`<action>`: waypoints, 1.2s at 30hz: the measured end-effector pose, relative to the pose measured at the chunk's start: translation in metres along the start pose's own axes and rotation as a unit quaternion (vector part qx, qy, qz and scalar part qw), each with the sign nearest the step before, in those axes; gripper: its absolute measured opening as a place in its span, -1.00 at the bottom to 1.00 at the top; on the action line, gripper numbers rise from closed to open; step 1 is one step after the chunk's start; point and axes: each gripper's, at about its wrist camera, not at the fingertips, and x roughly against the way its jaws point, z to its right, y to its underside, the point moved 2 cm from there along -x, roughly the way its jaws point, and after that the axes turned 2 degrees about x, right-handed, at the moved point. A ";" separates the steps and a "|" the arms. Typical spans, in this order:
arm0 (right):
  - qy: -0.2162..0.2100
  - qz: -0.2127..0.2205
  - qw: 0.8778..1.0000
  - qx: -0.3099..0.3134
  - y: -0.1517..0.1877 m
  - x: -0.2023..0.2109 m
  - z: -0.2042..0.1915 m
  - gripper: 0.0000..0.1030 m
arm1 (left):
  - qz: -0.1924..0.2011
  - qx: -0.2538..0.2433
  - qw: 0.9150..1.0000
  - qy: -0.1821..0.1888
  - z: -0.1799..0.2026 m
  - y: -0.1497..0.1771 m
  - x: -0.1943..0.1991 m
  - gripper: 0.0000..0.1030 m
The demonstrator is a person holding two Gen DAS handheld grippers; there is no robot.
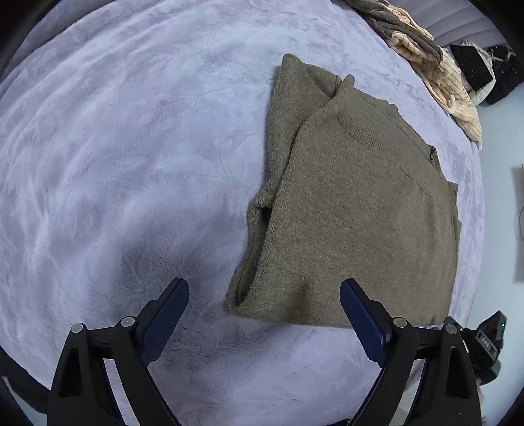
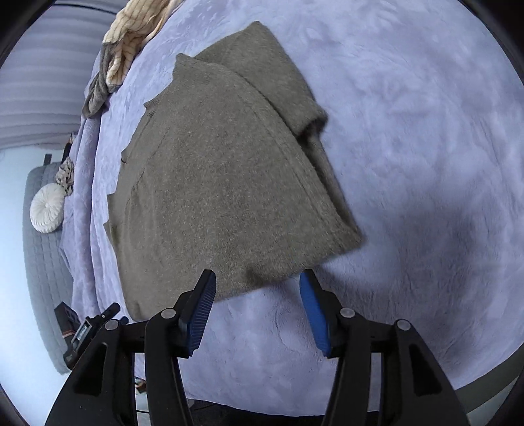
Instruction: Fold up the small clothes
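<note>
An olive-brown knitted sweater (image 1: 353, 203) (image 2: 222, 170) lies folded into a rough rectangle on a lavender plush blanket (image 1: 131, 164) (image 2: 425, 164), its ribbed collar at the far end and a folded sleeve along one side. My left gripper (image 1: 265, 285) hovers over the sweater's near corner, jaws spread wide, nothing pressed between the blue pads. My right gripper (image 2: 258, 275) stands open above the sweater's near edge; the hem shows between its fingertips but the pads do not press on it.
A heap of cream striped and grey clothes (image 1: 425, 59) (image 2: 131, 29) sits at the blanket's far edge. A white round cushion (image 2: 47, 208) rests on a grey quilted surface (image 2: 42, 268) beyond the blanket. The blanket's edge runs close to the sweater's outer side.
</note>
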 end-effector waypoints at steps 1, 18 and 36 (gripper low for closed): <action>-0.010 0.005 1.000 -0.014 0.001 0.000 0.004 0.11 | -0.009 0.011 1.000 0.011 -0.003 0.001 -0.005 0.82; 0.009 0.011 1.000 0.010 -0.028 0.000 -0.003 -0.81 | 0.028 0.018 0.999 -0.004 -0.016 0.023 -0.012 -0.67; 0.129 -0.029 0.985 0.108 0.013 -0.012 -0.042 -0.67 | 0.058 0.001 0.997 -0.049 -0.055 0.046 0.013 -0.67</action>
